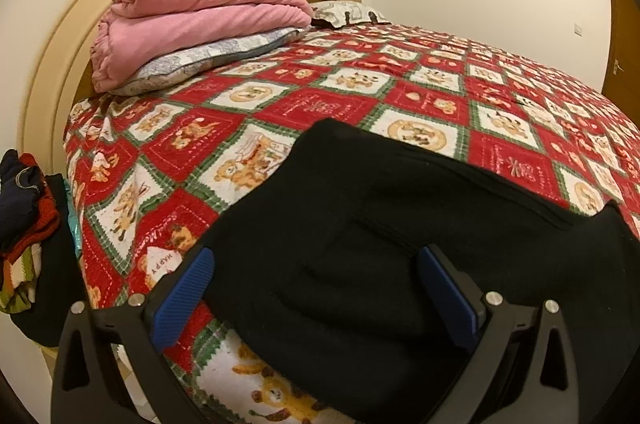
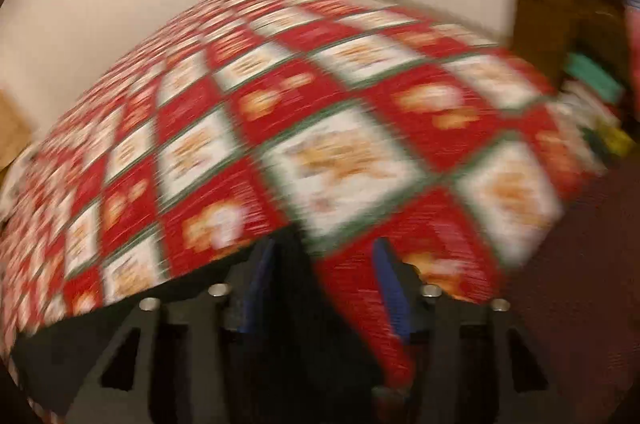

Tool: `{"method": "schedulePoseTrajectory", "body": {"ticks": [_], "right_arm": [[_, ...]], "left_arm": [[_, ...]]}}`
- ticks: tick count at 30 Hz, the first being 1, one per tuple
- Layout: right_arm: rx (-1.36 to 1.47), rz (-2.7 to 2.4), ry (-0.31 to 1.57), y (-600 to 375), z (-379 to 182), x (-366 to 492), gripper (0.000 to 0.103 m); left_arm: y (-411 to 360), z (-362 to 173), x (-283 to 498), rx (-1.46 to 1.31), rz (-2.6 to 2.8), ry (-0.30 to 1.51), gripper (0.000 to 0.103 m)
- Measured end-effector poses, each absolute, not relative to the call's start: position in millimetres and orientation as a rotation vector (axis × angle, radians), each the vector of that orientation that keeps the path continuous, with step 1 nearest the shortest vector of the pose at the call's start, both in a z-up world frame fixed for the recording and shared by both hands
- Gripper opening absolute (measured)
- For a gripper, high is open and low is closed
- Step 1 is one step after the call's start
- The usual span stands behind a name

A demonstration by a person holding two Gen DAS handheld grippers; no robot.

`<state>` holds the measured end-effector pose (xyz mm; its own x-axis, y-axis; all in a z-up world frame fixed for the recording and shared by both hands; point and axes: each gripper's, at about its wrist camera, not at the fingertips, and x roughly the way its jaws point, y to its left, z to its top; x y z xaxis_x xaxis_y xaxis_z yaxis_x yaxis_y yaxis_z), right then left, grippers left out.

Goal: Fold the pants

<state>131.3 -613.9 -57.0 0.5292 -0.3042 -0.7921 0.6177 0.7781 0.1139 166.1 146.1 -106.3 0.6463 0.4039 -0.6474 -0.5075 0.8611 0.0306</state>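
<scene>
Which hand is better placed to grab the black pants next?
Left. The left gripper is open with the black pants between its fingers; the right gripper faces mostly bedspread, blurred.

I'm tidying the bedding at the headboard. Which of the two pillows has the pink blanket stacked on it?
The grey patterned pillow nearer the camera carries the folded pink blanket; the other pillow, farther back, has nothing on it.
</scene>
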Motion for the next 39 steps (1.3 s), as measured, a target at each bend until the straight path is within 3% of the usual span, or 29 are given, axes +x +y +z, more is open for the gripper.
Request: {"method": "schedulePoseTrajectory", "body": {"ticks": [4,8,14,18,22,25,30,34,38,39], "right_arm": [[0.303,-0.614,0.666,-572,-19,92,0.054],[0.233,-0.395,0.640,-501,-9,85,0.054],[0.136,0.017,0.687,-368,-30,117,0.053],[0.046,0.156,0.768,-306,-59,129,0.040],[0.031,0.112,0.916,-310,-93,132,0.040],[0.050,0.085,0.946,-325,-103,122,0.040],[-0.059,0.087,0.871,-303,-76,113,0.040],[-0.067,0.202,0.792,-265,-53,132,0.040],[-0.072,0.355,0.754,-198,-46,173,0.029],[-0.067,0.405,0.750,-178,-46,183,0.028]], "left_arm": [[141,-96,160,-0.119,0.532,0.702,0.103],[109,-68,149,-0.020,0.477,0.583,0.103],[48,-56,164,0.072,0.207,0.565,0.103],[22,-63,189,0.029,0.060,0.614,0.103],[-6,-92,217,-0.037,-0.120,0.781,0.103],[-31,-102,216,0.102,-0.142,0.749,0.103],[13,-66,203,-0.042,-0.242,0.713,0.103],[87,-40,199,-0.040,-0.029,0.643,0.103],[150,-58,217,-0.087,0.168,0.744,0.100],[158,-65,220,-0.096,0.188,0.767,0.094]]}}
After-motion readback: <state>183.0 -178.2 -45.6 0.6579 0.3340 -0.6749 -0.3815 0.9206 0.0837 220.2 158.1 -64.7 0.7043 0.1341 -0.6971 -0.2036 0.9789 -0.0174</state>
